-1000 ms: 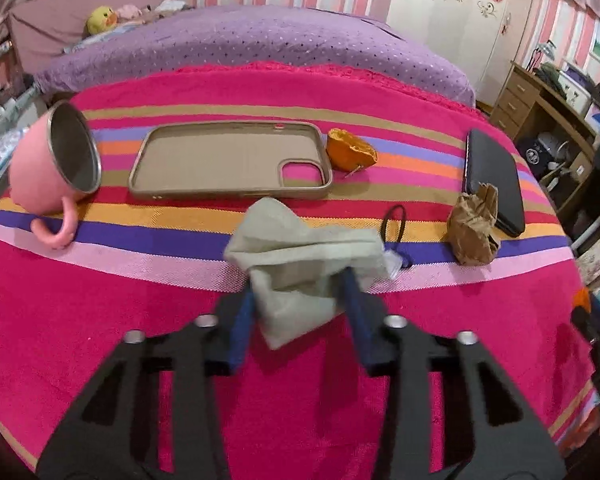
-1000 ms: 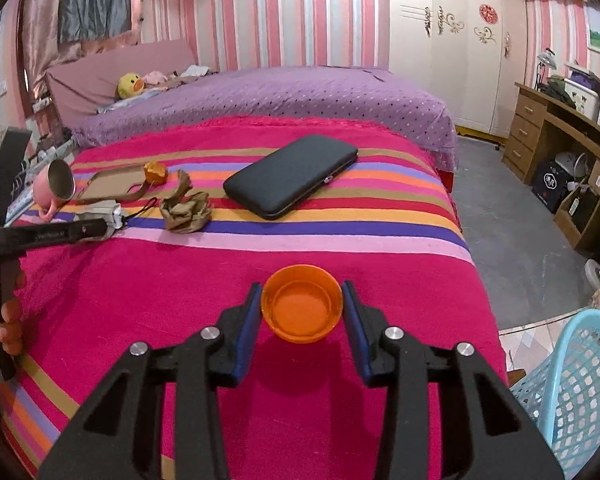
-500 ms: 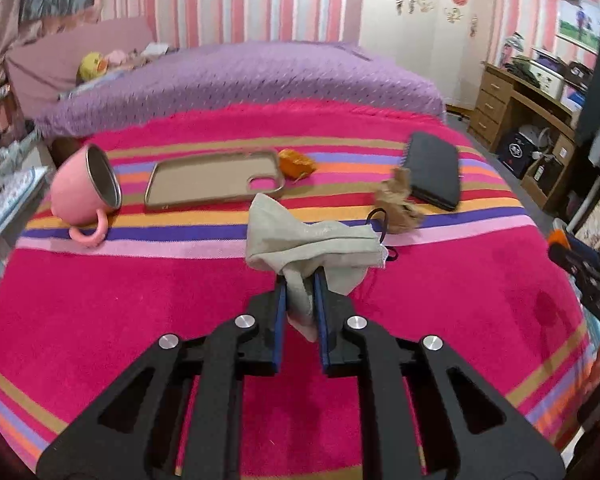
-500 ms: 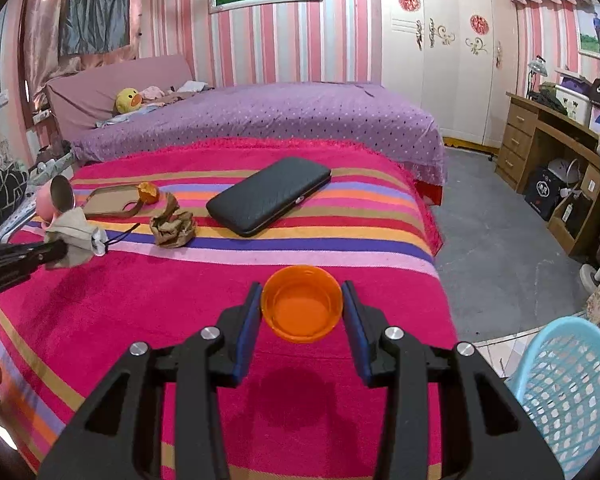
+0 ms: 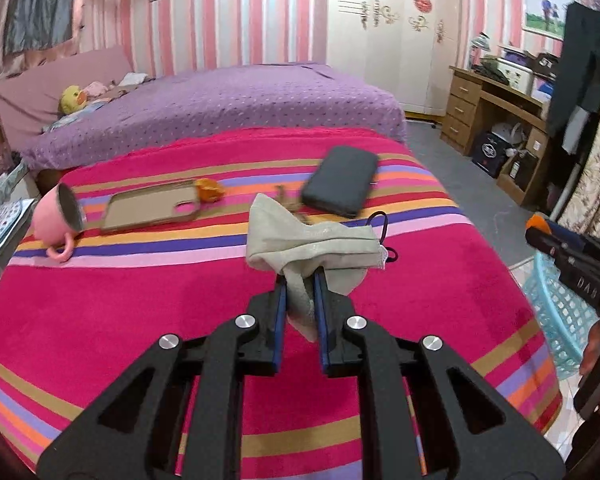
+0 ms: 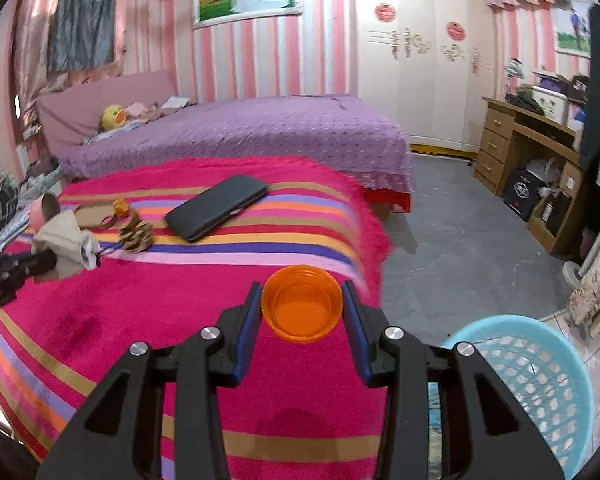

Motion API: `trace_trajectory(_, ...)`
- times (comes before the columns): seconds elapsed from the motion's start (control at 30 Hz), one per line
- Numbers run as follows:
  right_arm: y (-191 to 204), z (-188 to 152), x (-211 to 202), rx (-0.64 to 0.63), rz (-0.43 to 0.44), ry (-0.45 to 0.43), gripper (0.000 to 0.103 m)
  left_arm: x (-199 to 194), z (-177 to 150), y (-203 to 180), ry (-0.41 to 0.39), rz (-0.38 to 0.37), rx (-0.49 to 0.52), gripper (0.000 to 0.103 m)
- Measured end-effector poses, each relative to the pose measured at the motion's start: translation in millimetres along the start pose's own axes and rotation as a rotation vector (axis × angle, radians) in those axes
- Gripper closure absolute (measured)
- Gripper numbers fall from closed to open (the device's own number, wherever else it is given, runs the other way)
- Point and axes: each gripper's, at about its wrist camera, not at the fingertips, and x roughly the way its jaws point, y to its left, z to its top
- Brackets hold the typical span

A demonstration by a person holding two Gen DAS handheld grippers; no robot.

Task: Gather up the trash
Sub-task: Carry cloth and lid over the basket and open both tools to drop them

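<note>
My left gripper (image 5: 300, 280) is shut on a crumpled beige cloth bag (image 5: 312, 240) and holds it above the striped blanket (image 5: 140, 320); it also shows at the left of the right wrist view (image 6: 66, 240). My right gripper (image 6: 302, 304) is shut on an orange plastic cup (image 6: 302, 308), held above the bed's right edge. A light blue mesh basket (image 6: 536, 376) stands on the floor at the lower right, and shows in the left wrist view (image 5: 556, 312). A crumpled brown paper (image 6: 136, 234) and an orange peel (image 5: 209, 190) lie on the blanket.
A pink mug (image 5: 56, 216) lies on its side at the left. A beige phone case (image 5: 152, 210) and a black wallet case (image 5: 340, 186) lie on the blanket. A black hair tie (image 5: 382, 224) lies behind the bag. A wooden desk (image 6: 540, 160) stands at the right.
My left gripper closed on the beige bag, lifted it and drew back to the right. My right gripper carried the orange cup right, bringing the blue basket closer.
</note>
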Motion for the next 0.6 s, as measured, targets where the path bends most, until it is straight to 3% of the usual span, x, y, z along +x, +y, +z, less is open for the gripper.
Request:
trace_trajectory(0.37,-122,-21,-35,0.072,-0.213,0.002,0.063,6,-3,-130,-0.024,-0.154,0.081,0.092)
trace_trajectory(0.6,-176,-43,-47,0.103,-0.263,0.022,0.063,11,-18,-209,-0.004,-0.25,0.146,0.092)
